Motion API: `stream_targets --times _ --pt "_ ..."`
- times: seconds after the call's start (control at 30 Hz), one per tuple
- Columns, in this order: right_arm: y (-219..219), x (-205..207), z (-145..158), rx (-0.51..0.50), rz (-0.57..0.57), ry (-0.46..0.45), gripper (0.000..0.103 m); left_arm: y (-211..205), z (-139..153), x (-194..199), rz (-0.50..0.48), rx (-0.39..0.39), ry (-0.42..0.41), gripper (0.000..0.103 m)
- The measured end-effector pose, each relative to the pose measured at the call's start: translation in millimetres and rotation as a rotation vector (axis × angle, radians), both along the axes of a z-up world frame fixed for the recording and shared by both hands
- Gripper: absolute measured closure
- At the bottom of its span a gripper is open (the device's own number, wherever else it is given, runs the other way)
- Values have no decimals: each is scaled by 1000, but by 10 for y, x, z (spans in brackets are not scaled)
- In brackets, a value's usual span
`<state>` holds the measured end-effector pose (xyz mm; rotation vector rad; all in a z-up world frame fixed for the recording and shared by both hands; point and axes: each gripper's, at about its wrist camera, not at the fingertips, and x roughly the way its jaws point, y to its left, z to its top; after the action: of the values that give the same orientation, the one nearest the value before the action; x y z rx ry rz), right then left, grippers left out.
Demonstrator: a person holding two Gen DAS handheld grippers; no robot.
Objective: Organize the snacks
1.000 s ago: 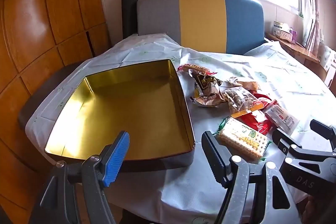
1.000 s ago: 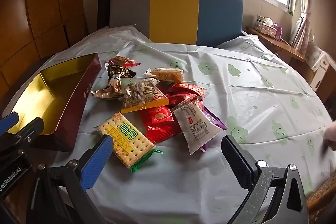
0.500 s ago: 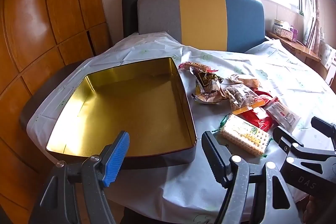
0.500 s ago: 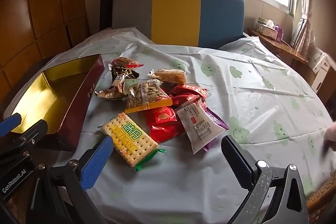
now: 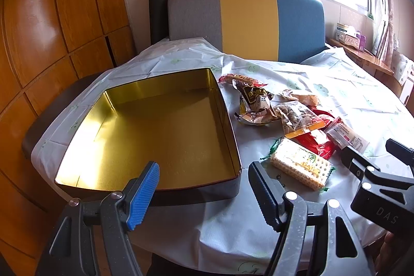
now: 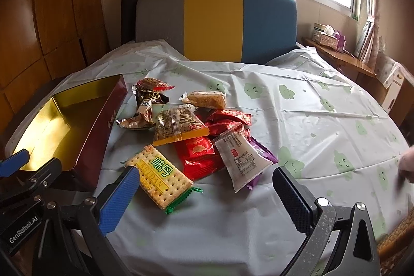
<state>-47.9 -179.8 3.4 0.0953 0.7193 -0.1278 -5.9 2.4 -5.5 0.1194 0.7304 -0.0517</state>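
Pale tablecloth [image 6: 297,105] carries a gold-lined tin [image 5: 155,126] beside heaped snack packets [image 6: 196,133]; left gripper [image 5: 204,188] and right gripper [image 6: 207,195] both gape, holding nothing.

Bare tablecloth [image 6: 323,126] right of the snack pile [image 6: 201,136]; tin wall [image 6: 103,136] left.

Gold-lined tin [image 5: 155,126], green-patterned tablecloth [image 6: 310,105], red packets [image 6: 199,154]
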Motion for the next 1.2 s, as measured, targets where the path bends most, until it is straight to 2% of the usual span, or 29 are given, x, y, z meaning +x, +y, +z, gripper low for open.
stream_targets --times 1.2 --pt "-54 -13 -9 17 -12 -9 0 -33 12 -20 -15 -6 5 31"
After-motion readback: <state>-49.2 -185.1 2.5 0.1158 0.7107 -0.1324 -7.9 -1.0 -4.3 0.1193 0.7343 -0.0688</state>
